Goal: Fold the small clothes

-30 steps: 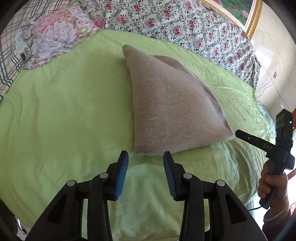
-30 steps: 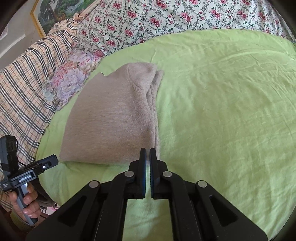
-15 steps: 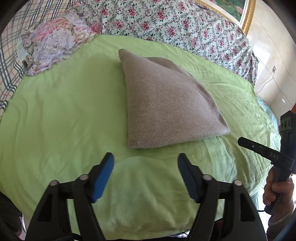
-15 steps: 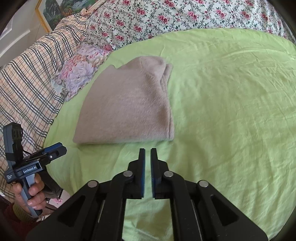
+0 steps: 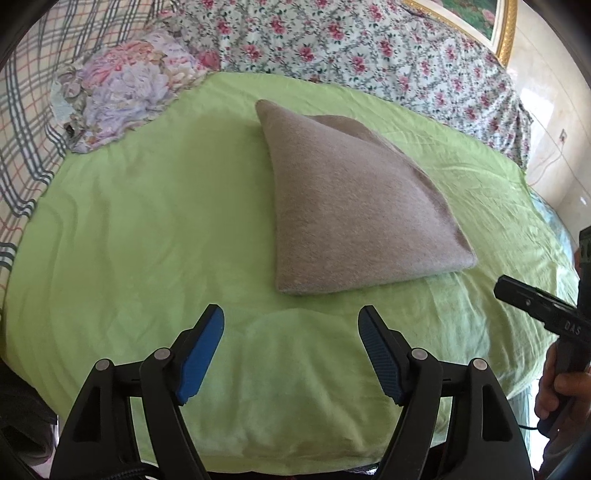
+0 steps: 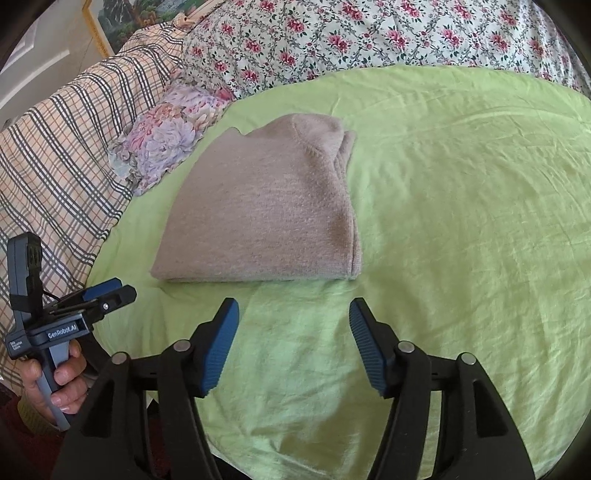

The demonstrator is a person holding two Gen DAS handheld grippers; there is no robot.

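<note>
A folded beige knit garment [image 5: 351,206] lies flat on the green sheet [image 5: 147,221], its near edge just beyond both grippers. My left gripper [image 5: 291,312] hovers short of that edge, its jaws opening with only sheet between the blue pads. My right gripper [image 6: 293,304] stands likewise before the garment [image 6: 266,214], jaws opening and nothing between them. Neither touches the cloth. The left gripper [image 6: 118,290] also shows at the lower left of the right wrist view, held by a hand [image 6: 62,380].
A floral pillow [image 5: 125,88] lies at the far left of the sheet. Floral bedding [image 5: 369,48] runs along the back and a plaid blanket [image 6: 55,155] along the left side. A gold picture frame [image 5: 506,33] hangs behind. The bed's front edge is just below the grippers.
Both grippers' jaws have swung wide apart; the right pair was shut a second ago. Both have drawn back a little from the garment's near edge, and the garment lies still.
</note>
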